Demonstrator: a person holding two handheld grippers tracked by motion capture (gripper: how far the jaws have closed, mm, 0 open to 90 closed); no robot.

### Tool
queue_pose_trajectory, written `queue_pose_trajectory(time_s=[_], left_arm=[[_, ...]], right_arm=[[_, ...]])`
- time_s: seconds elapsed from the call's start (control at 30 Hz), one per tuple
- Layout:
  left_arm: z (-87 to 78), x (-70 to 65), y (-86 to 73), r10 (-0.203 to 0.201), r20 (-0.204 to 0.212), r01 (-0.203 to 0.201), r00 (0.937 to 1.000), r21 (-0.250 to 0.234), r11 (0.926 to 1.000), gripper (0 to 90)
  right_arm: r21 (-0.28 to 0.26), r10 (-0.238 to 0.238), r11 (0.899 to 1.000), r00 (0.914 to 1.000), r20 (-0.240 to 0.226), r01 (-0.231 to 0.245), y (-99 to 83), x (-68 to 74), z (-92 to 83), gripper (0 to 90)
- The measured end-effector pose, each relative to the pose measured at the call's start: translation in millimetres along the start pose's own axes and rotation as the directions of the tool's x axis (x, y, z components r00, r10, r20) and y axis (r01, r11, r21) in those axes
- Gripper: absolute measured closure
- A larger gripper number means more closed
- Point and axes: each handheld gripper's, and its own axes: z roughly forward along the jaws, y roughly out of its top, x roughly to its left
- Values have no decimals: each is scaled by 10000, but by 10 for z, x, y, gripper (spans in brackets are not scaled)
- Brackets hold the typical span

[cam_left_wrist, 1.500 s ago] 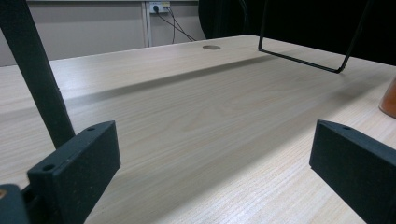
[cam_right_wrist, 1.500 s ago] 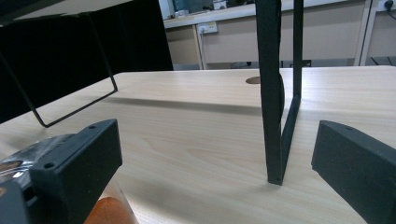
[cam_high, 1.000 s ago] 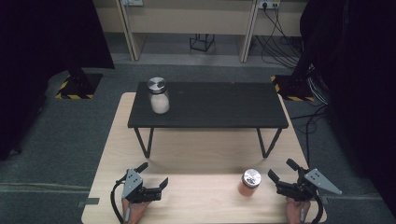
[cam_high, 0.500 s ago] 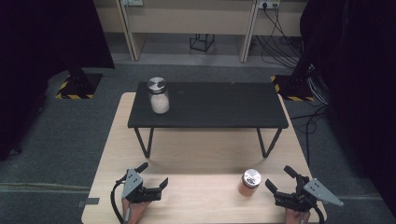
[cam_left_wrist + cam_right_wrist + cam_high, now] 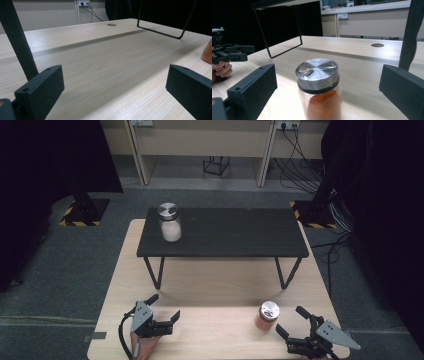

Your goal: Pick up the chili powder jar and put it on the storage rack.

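Observation:
A glass jar of orange powder (image 5: 267, 316) with a silver lid stands on the wooden table (image 5: 220, 285), near its front right. My right gripper (image 5: 290, 321) sits just right of it, open, jaws pointing at the jar. In the right gripper view the orange jar (image 5: 319, 87) stands a little beyond the open right gripper (image 5: 325, 83), between its two jaws and untouched. My left gripper (image 5: 164, 306) rests open at the front left, holding nothing. The left gripper (image 5: 113, 82) looks across bare wood, with the orange jar's edge (image 5: 207, 51) at far right.
A low black table (image 5: 225, 232) on thin wire legs stands on the far half of the wooden table. A second jar of white powder (image 5: 170, 222) is on its left end. The left gripper and a hand (image 5: 222, 68) appear at left in the right gripper view.
My right gripper has drawn back toward the front edge and slightly left, turning its jaws toward the orange jar. The left gripper and both jars stayed put.

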Motion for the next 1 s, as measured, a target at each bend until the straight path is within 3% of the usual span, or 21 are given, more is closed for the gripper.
queue_pose_trajectory(time_s=[0.43,0.83,0.93,1.0], left_arm=[[0,0,1,-6,-1,6,10000,4,10000,12],[1,-1,0,-5,2,5,10000,0,10000,13],[0,0,0,-14,11,14,10000,-1,10000,13],[1,1,1,-16,20,16,10000,5,10000,13]], right_arm=[[-166,464,9988,9981,404,-458,-84,207,54,15],[-141,677,9976,9972,315,-673,-140,298,116,14],[311,212,9993,9990,386,-224,-128,354,171,14],[245,-57,9997,9990,441,46,-134,375,165,13]])
